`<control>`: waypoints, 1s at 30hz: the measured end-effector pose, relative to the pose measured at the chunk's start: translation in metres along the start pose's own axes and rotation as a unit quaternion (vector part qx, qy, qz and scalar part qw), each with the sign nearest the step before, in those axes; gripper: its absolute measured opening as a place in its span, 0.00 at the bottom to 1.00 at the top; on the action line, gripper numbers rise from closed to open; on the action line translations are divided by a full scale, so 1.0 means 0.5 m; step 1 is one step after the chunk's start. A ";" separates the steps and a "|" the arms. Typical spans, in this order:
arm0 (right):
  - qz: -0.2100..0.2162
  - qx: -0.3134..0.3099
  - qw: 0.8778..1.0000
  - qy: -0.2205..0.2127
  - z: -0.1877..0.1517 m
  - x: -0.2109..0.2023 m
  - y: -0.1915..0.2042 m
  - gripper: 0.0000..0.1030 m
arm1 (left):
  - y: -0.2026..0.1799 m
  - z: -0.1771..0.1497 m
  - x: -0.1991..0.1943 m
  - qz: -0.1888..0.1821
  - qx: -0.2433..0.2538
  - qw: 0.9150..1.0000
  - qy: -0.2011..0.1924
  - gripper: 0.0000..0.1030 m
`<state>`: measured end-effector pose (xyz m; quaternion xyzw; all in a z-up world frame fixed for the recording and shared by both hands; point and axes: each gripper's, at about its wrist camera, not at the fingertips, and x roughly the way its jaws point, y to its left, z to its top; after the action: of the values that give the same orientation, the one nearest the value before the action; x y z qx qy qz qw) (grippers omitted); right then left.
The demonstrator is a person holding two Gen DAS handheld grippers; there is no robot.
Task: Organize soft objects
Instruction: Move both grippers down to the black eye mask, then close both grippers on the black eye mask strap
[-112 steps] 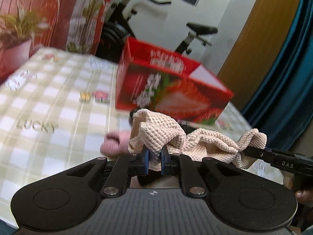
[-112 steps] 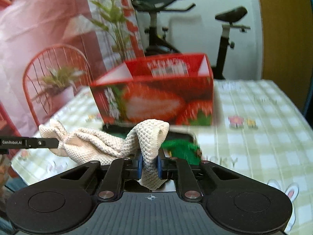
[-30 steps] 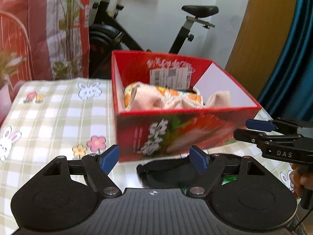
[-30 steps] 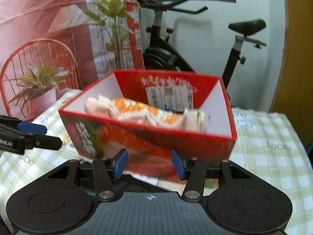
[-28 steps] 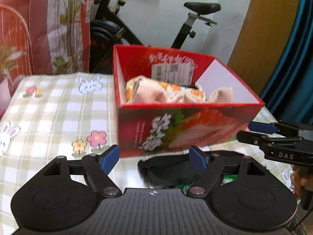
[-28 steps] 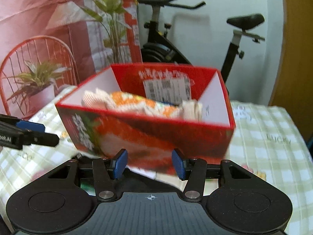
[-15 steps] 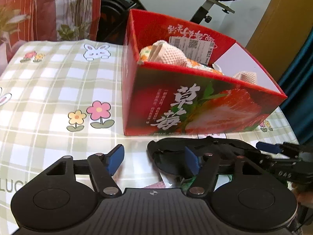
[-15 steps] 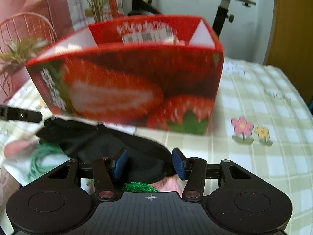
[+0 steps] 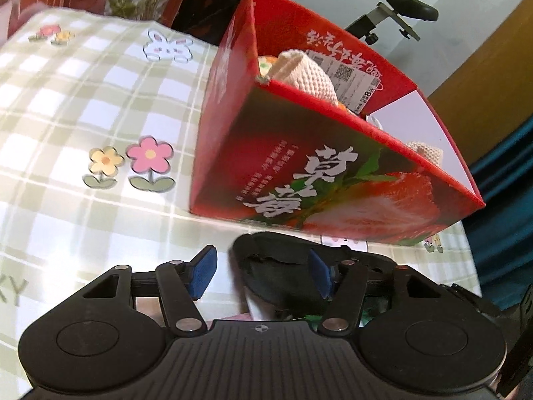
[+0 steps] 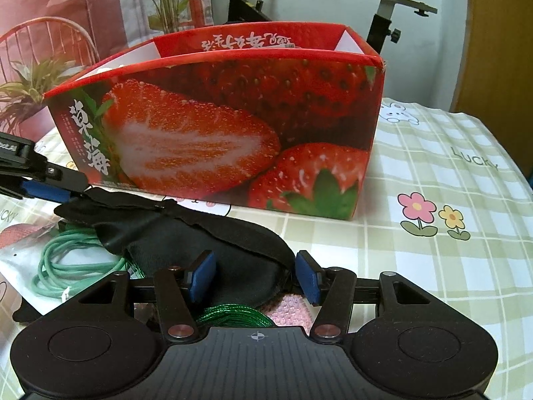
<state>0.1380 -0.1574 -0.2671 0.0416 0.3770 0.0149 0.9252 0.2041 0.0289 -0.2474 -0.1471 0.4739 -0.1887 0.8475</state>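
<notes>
Red strawberry box stands on the checked counter, far side of both tongs. Cream knitted cloth sits inside the box, poking above the rim; a second cream bit shows by the right inner wall. Black sleep mask lies flat on the counter just near of the box.

Left tongs: jaws closing, left end of the mask between the blue pads; pads not pressing it yet. In the right wrist view the left tongs reach in from the left edge, tip at the mask's left end.

Right tongs: jaws opening, spread around the mask's right end, pads clear of the fabric.

Under and near the mask: light green cord on a white plastic bag, dark green glittery cord, pink knitted piece. Exercise bike beyond the counter.
</notes>
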 end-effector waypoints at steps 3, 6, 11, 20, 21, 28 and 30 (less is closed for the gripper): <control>0.001 0.001 1.000 -0.001 -0.002 -0.001 -0.001 0.50 | -0.009 -0.005 0.013 -0.010 -0.007 1.000 0.006 0.56; 0.001 0.003 1.000 0.000 -0.001 -0.002 -0.002 0.50 | -0.021 -0.011 0.015 0.004 0.006 1.000 0.003 0.37; 0.011 0.022 1.000 0.000 0.007 -0.011 -0.012 0.50 | -0.004 -0.017 -0.012 0.020 0.017 0.999 -0.022 0.10; 0.037 0.073 0.997 0.007 0.010 -0.027 -0.045 0.54 | 0.016 -0.055 -0.071 0.036 0.053 0.996 -0.057 0.09; 0.041 0.081 0.996 0.009 0.011 -0.023 -0.048 0.54 | 0.018 -0.059 -0.069 0.037 0.051 0.997 -0.054 0.09; 0.066 0.125 0.990 0.030 0.016 -0.005 -0.051 0.53 | 0.028 -0.077 -0.063 0.041 0.047 0.997 -0.049 0.09; 0.067 0.127 0.989 0.031 0.020 -0.003 -0.049 0.53 | 0.030 -0.081 -0.061 0.042 0.050 0.997 -0.048 0.09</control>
<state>0.1438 -0.1827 -0.2614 0.1830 0.4003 0.0300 0.8974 0.1577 0.0534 -0.2517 -0.0935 0.4281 -0.1689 0.8829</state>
